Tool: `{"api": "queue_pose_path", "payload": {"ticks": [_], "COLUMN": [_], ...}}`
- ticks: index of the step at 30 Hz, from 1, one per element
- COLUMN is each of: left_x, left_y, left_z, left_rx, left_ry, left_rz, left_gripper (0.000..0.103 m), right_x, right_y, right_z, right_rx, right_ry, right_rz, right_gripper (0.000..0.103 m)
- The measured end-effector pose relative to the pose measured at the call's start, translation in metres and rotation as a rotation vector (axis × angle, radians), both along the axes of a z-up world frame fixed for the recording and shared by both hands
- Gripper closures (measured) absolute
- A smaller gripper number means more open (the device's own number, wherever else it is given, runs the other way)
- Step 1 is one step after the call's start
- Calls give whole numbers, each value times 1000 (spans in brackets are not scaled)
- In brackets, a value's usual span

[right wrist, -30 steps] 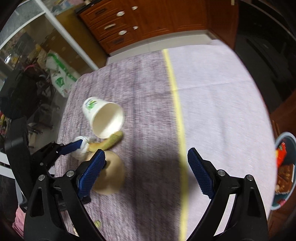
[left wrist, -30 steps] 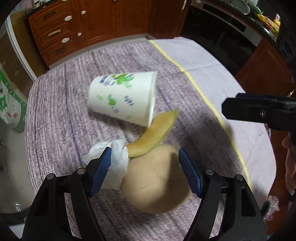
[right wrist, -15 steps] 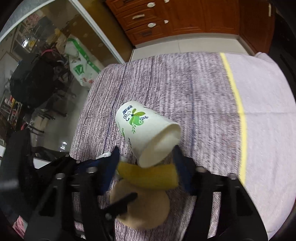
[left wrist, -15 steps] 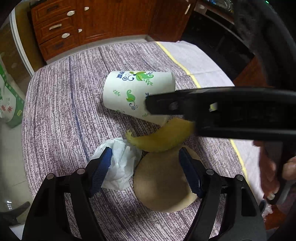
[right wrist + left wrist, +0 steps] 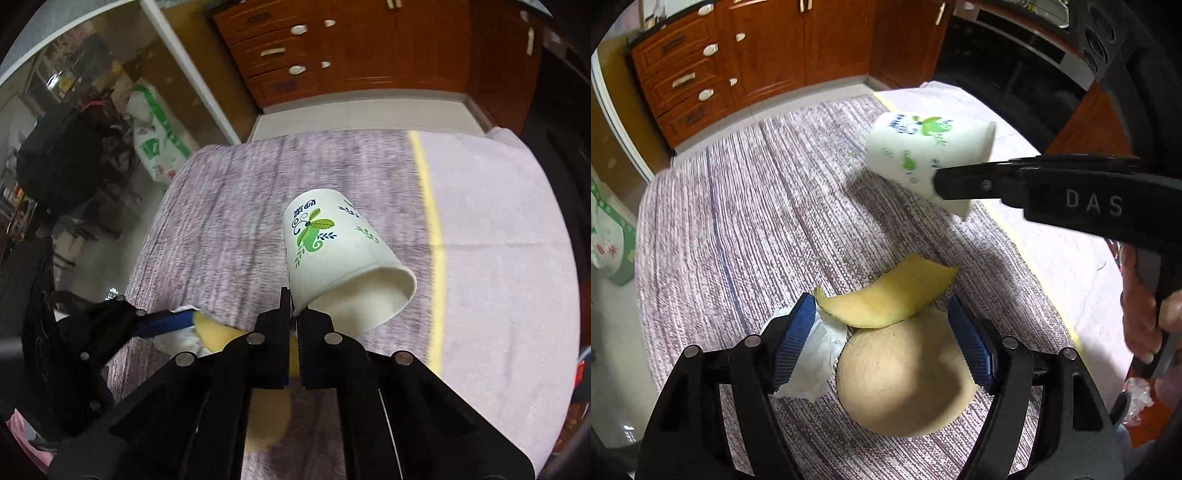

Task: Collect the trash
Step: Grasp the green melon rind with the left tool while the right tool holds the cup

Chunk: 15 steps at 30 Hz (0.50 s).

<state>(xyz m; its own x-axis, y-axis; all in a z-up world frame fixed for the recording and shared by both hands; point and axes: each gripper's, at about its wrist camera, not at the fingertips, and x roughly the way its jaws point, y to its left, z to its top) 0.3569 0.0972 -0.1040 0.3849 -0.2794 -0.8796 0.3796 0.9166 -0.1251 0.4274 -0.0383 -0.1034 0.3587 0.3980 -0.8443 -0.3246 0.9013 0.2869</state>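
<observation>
Paper cup, lying on its side on the table 1 second earlier, had been lifted clear of the cloth, its rim wall pinched between the closed right tongs and its mouth tipped down toward 5 o'clock. In the left wrist view it hung at 1 o'clock, well above the melon rind, which it had been touching. That freed 1 piece of trash for carrying away; no bin was visible. The left tongs stayed spread, 1 pad against the crumpled tissue and the other beside the round melon half, gripping neither. Those 3 pieces still lay on the table, probably next.
</observation>
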Motion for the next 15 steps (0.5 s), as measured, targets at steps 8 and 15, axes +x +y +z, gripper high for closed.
{"api": "queue_pose_path", "payload": {"ticks": [8, 15], "left_x": [-9, 13], "left_y": [-28, -44], "left_z": [19, -19], "left_rx": [71, 143], "left_ry": [-55, 54], "left_rz": [-81, -85], "left_gripper": [28, 28], "right_x": [-11, -20], "right_y": [-30, -49], "right_z": [4, 5], "right_rx": [34, 62], "right_ry": [11, 15], "right_rz": [-33, -48], "right_gripper": [100, 100]}}
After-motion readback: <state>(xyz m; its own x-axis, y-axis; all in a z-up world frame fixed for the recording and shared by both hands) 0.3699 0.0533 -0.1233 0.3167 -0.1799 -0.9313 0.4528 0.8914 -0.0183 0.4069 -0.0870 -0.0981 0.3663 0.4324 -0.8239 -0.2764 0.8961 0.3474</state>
